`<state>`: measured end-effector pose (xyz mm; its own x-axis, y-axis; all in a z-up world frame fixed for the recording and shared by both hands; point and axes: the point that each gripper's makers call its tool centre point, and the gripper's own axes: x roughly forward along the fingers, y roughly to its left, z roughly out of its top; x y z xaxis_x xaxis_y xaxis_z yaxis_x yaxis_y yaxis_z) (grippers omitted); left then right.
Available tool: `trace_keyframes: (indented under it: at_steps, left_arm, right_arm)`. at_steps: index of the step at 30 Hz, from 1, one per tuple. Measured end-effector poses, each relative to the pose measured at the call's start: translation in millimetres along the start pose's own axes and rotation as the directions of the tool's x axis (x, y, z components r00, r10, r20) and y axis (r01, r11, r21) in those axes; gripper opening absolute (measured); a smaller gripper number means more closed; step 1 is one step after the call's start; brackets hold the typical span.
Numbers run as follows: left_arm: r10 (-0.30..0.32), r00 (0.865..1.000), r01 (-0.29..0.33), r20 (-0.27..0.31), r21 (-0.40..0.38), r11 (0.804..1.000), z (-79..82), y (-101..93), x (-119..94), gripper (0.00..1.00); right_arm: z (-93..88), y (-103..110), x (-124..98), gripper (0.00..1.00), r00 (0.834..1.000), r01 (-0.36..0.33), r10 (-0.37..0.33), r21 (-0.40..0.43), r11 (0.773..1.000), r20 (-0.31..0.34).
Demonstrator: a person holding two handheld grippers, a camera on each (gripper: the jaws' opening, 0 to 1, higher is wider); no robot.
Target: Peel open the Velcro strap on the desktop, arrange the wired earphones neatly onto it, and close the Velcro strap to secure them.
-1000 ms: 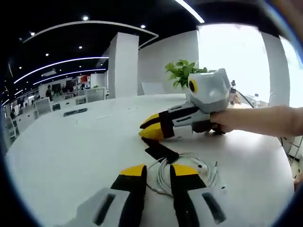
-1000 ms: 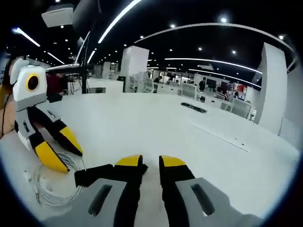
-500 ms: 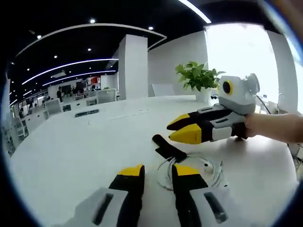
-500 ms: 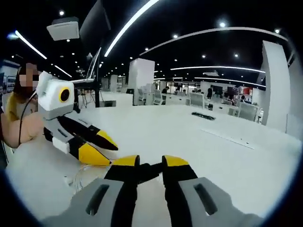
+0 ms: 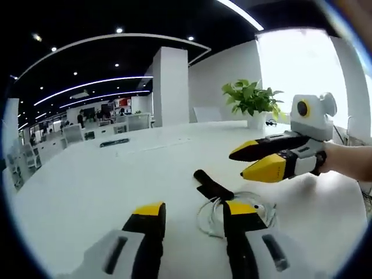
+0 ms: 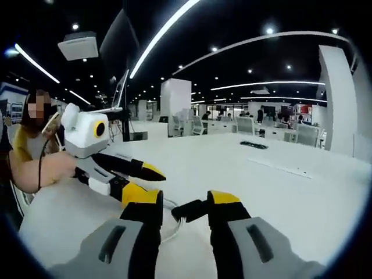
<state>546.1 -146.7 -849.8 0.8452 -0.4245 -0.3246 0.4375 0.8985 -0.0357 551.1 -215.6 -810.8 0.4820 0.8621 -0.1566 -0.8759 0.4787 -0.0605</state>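
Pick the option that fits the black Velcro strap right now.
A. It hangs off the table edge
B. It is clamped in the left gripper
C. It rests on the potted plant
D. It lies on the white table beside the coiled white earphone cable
D: the Velcro strap lies flat on the table, next to the coiled earphones, with both grippers' jaws apart and empty.

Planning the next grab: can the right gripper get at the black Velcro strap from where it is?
Probably yes. The Velcro strap lies between the open jaws of the right gripper, nothing covering it; the left gripper hovers beside it.
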Motion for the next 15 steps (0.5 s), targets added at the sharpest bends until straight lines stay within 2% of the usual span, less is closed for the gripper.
trace_keyframes:
  at_steps: [5,11,15]
  left_arm:
    - [-0.004,1.0,0.004,-0.012,0.03,1.0,-0.8,-6.4,1,0.5]
    - [-0.01,1.0,0.01,0.015,-0.002,1.0,4.1,-12.7,-5,0.62]
    - [0.003,0.999,-0.004,0.042,0.011,1.0,9.9,-18.1,-13,0.7]
  right_arm:
    - [-1.0,-1,-12,0.38,1.0,0.015,-0.015,0.018,1.0,-0.006]
    - [0.4,2,-27,0.47,0.999,0.033,-0.034,0.051,0.998,0.014]
    - [4.5,2,-35,0.51,0.998,0.055,-0.058,0.082,0.995,0.036]
